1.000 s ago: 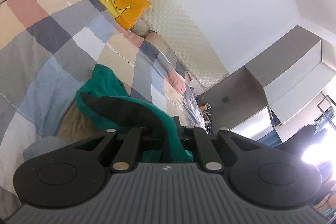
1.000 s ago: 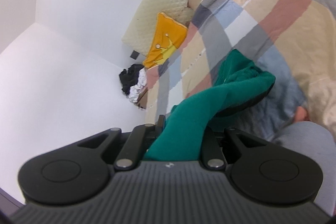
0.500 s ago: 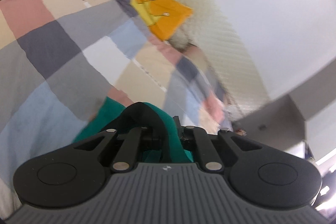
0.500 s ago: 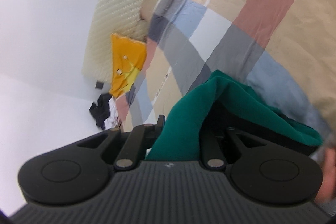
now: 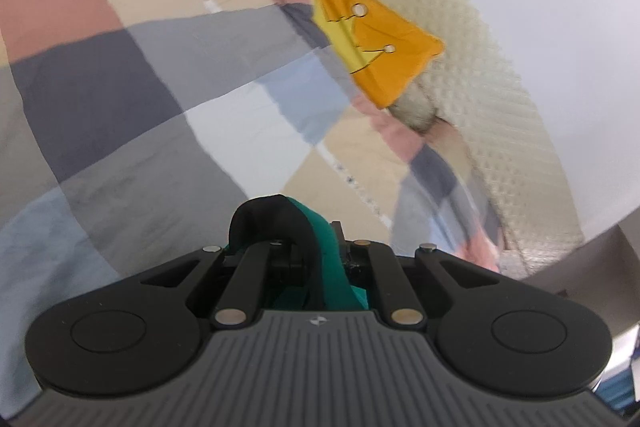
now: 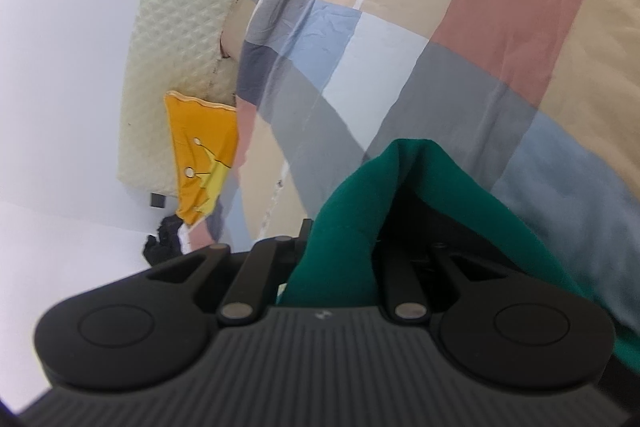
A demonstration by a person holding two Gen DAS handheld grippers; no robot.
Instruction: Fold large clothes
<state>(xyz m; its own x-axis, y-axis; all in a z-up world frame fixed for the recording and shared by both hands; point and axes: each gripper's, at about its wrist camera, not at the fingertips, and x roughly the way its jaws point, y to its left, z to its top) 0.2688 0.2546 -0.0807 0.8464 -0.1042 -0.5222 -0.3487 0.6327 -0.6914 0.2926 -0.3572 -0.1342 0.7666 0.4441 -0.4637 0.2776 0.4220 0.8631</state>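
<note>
Both tongs – left (image 5: 316, 259), right (image 6: 340, 259) – angled down, pinching green garment (image 6: 432, 179).

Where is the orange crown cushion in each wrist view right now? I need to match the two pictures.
Left wrist: orange crown cushion upper right of centre, lying on the checked quilt against the cream headboard.
Right wrist: cushion at mid-left, below the headboard.
Shared landmark: the cream quilted headboard.

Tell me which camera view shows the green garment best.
The right wrist view: the green garment rises in a broad fold over the right gripper. The left wrist view shows only a narrow strip beside black fabric in the left gripper.
</note>
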